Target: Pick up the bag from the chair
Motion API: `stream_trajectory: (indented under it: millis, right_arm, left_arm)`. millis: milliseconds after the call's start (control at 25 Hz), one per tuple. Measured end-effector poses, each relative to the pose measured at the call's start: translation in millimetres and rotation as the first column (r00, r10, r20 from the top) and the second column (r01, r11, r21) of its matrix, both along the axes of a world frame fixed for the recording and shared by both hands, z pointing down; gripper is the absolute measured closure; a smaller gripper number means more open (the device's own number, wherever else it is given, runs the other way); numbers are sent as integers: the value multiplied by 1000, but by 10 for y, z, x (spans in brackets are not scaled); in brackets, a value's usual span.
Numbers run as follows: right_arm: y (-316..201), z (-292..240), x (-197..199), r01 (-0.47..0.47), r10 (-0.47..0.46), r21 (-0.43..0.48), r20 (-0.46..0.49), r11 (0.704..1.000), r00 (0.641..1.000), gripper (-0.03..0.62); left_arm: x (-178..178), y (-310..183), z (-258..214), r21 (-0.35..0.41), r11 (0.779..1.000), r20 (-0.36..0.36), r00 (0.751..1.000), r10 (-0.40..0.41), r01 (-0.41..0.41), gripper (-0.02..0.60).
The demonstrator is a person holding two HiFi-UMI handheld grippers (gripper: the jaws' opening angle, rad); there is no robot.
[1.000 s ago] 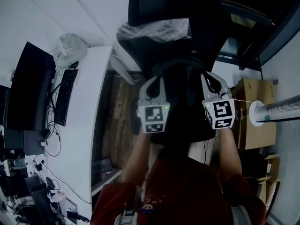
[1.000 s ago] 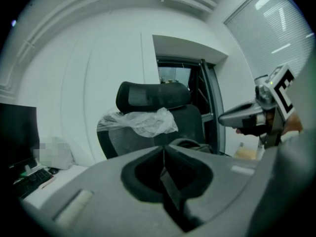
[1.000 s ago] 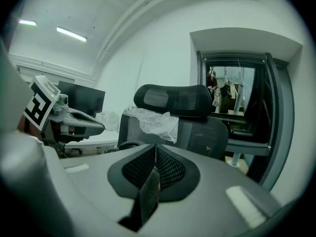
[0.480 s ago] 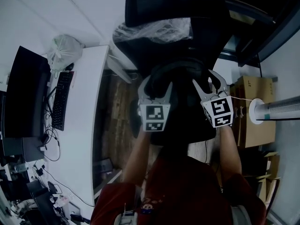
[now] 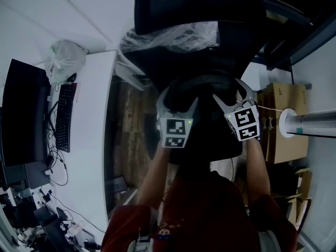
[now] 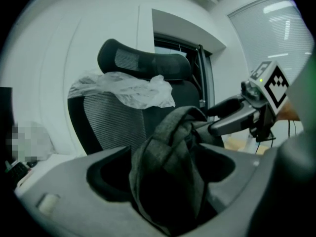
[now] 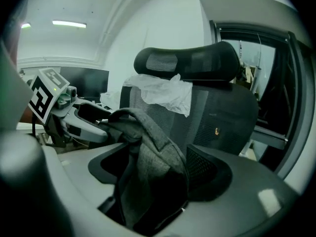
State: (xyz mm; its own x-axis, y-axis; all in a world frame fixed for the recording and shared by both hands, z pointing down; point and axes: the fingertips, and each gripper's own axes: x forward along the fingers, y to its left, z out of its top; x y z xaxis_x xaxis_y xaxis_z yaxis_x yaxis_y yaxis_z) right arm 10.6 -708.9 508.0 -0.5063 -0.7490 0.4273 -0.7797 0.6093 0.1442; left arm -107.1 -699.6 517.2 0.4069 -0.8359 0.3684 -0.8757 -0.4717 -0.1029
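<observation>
The bag (image 5: 202, 88) is dark grey fabric, bunched up over the seat of the black office chair (image 5: 199, 14) in the head view. My left gripper (image 5: 177, 101) holds its left side and my right gripper (image 5: 229, 92) holds its right side. In the left gripper view a fold of the bag (image 6: 170, 167) fills the gap between the jaws, which are shut on it. The right gripper (image 6: 237, 117) shows there too, gripping the same fabric. In the right gripper view the bag (image 7: 148, 172) is clamped between the jaws, with the left gripper (image 7: 86, 117) beyond it.
Crumpled clear plastic (image 5: 173, 35) hangs over the chair's mesh backrest (image 7: 222, 112) below the headrest. A white desk (image 5: 89, 140) with keyboard and monitor stands at left. Cardboard boxes (image 5: 286, 125) and a white duct (image 5: 310, 125) are at right.
Both grippers have moved toward the chair back and closer to the bag's top. The bag's fabric now bulges up between them.
</observation>
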Motion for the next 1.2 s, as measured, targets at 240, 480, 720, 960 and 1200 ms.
stream_trajectory:
  millis: [240, 480, 720, 960, 1200]
  right_arm:
    - [-211, 239, 11, 15, -15, -66, 2, 998, 1000, 196]
    - [-361, 428, -14, 27, -30, -92, -24, 995, 999, 184]
    - [-428, 540, -35, 30, -36, -76, -79, 997, 996, 187]
    - [-457, 547, -29, 27, -32, -62, -86, 998, 996, 252]
    - [-386, 544, -35, 3, -9, -62, -95, 998, 995, 349]
  left_arm:
    - [5, -223, 201, -46, 999, -16, 1000, 25, -25, 122]
    - [73, -333, 343, -63, 996, -17, 998, 54, -55, 117]
    - [56, -388, 366, -41, 999, -15, 999, 35, -35, 167]
    - [59, -409, 384, -57, 998, -34, 999, 31, -32, 243]
    - [101, -343, 402, -98, 995, -80, 997, 22, -30, 338]
